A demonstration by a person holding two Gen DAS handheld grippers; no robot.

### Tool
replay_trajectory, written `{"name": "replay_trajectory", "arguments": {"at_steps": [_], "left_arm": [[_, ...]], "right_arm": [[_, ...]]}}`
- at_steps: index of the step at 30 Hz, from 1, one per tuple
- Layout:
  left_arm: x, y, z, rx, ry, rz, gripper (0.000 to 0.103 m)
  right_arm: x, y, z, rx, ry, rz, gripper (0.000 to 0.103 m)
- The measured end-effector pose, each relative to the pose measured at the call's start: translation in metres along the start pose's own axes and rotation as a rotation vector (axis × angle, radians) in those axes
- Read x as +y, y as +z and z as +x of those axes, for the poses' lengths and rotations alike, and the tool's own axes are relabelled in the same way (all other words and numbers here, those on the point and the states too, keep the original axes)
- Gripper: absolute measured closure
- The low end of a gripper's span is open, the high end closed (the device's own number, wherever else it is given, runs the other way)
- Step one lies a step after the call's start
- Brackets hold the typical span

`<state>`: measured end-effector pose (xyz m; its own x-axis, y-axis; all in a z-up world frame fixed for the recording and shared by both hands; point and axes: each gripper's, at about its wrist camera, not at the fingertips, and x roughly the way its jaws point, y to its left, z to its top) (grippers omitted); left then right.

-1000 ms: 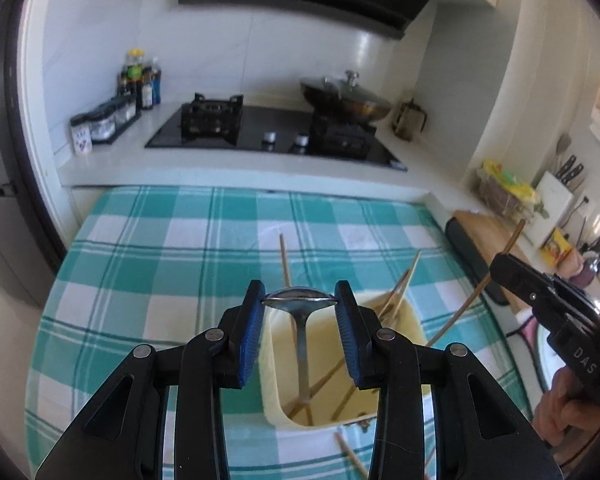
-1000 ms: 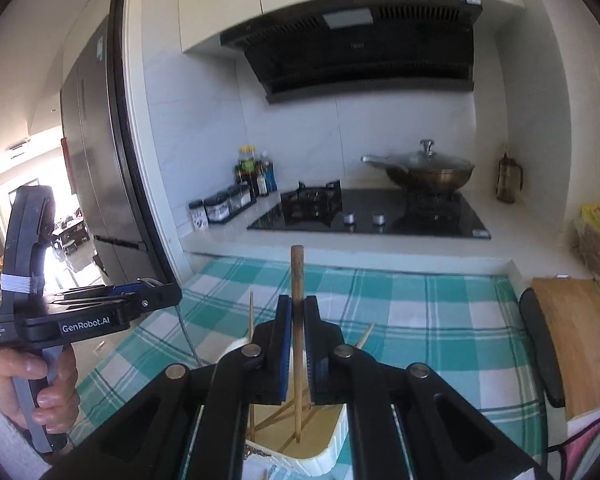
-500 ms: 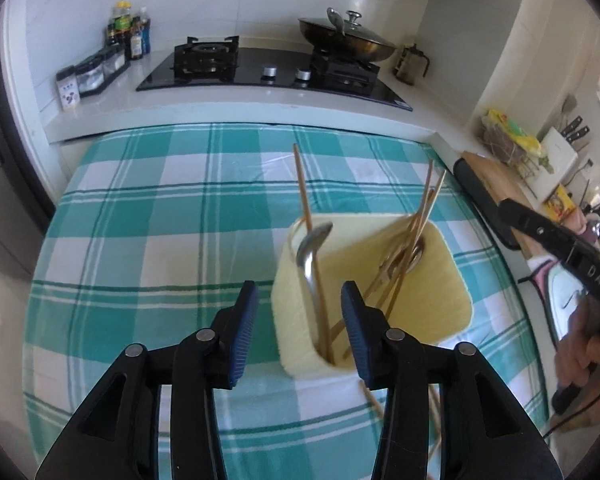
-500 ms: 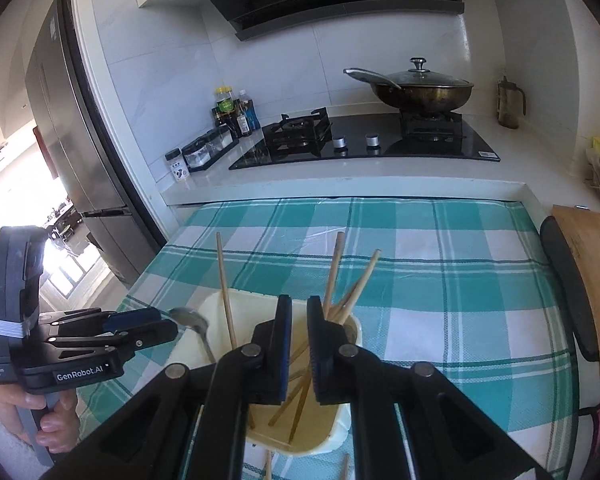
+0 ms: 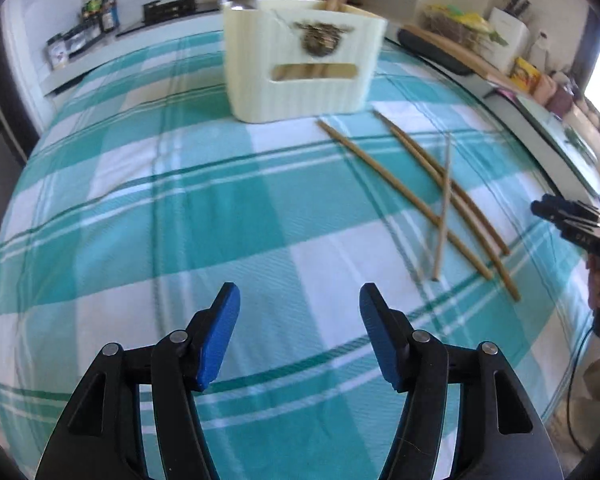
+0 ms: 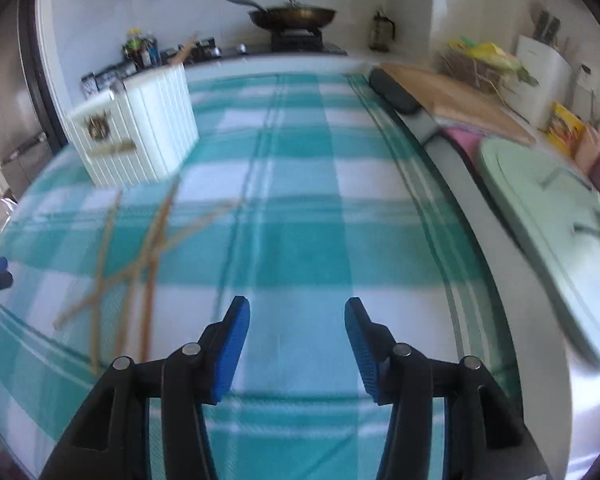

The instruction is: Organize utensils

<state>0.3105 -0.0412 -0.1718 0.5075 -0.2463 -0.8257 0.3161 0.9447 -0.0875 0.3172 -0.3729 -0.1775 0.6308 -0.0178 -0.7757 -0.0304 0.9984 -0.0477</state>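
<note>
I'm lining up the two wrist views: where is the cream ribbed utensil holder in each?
Left wrist: cream ribbed utensil holder at top centre, beyond the loose wooden chopsticks.
Right wrist: holder at upper left, chopsticks below it.
Shared landmark: lidded wok on the stove.

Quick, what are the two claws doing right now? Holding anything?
Left gripper: jaws opening, nothing between them.
Right gripper: jaws opening, nothing between them.

Two wrist fisheyes look steeply down, low over the checked bench. Both share the cream holder, upper centre in the left view, upper left in the right, and the stove wall.
</note>
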Motion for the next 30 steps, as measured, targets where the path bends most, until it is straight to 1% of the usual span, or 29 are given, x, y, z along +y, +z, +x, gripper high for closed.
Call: {"name": "replay_trajectory", "arguments": {"at_steps": [2, 3, 4, 6, 9, 11, 13, 15, 16, 17, 18, 19, 20, 22, 23, 26, 27, 30], "left_arm": [[-0.028, 0.008, 0.002, -0.022, -0.028, 0.075, 0.039], [-0.042, 0.016, 0.002, -0.038, -0.048, 0.117, 0.036], [-0.054, 0.024, 0.003, -0.044, -0.066, 0.160, 0.034], [-0.073, 0.038, 0.010, -0.051, -0.059, 0.219, 0.032], [-0.100, 0.058, 0.031, 0.001, -0.071, 0.304, 0.032], [-0.111, 0.061, 0.045, 0.022, -0.049, 0.345, 0.032], [-0.120, 0.064, 0.060, 0.051, -0.020, 0.389, 0.035], [-0.129, 0.066, 0.073, 0.073, 0.017, 0.431, 0.046], [-0.129, 0.064, 0.078, 0.084, 0.022, 0.440, 0.051], [-0.130, 0.065, 0.078, 0.073, 0.017, 0.438, 0.058], [-0.128, 0.065, 0.079, 0.078, 0.006, 0.432, 0.082], [-0.128, 0.066, 0.080, 0.100, -0.034, 0.418, 0.094], [-0.130, 0.066, 0.079, 0.101, -0.048, 0.408, 0.098], [-0.134, 0.063, 0.075, 0.073, -0.024, 0.410, 0.098], [-0.133, 0.062, 0.072, 0.060, -0.024, 0.394, 0.098], [-0.114, 0.060, 0.049, 0.011, -0.044, 0.263, 0.098], [-0.103, 0.058, 0.036, -0.010, -0.047, 0.198, 0.098], [-0.067, 0.046, 0.008, -0.044, -0.024, 0.026, 0.098]], "right_arm": [[-0.002, -0.025, 0.003, 0.023, -0.039, -0.005, 0.053], [-0.003, -0.033, 0.003, 0.024, -0.047, 0.000, 0.053], [-0.004, -0.038, 0.000, 0.006, -0.041, 0.014, 0.053], [-0.007, -0.044, -0.002, -0.013, -0.039, 0.033, 0.053], [-0.004, -0.047, -0.001, -0.034, -0.054, 0.022, 0.053], [-0.001, -0.047, -0.001, -0.039, -0.063, 0.016, 0.053], [0.001, -0.049, -0.003, -0.043, -0.065, 0.020, 0.053], [0.000, -0.049, -0.003, -0.045, -0.064, 0.022, 0.053], [0.000, -0.050, -0.003, -0.046, -0.063, 0.022, 0.053], [0.000, -0.050, -0.003, -0.046, -0.062, 0.023, 0.053], [0.000, -0.050, -0.003, -0.046, -0.061, 0.024, 0.053], [-0.001, -0.050, -0.003, -0.046, -0.060, 0.025, 0.053], [-0.001, -0.050, -0.003, -0.046, -0.058, 0.027, 0.053], [-0.001, -0.050, -0.003, -0.047, -0.057, 0.028, 0.053], [-0.001, -0.050, -0.003, -0.046, -0.055, 0.028, 0.053], [-0.002, -0.050, -0.003, -0.046, -0.051, 0.033, 0.053], [-0.002, -0.050, -0.003, -0.046, -0.049, 0.034, 0.053], [-0.002, -0.051, -0.003, -0.047, -0.050, 0.033, 0.053]]}}
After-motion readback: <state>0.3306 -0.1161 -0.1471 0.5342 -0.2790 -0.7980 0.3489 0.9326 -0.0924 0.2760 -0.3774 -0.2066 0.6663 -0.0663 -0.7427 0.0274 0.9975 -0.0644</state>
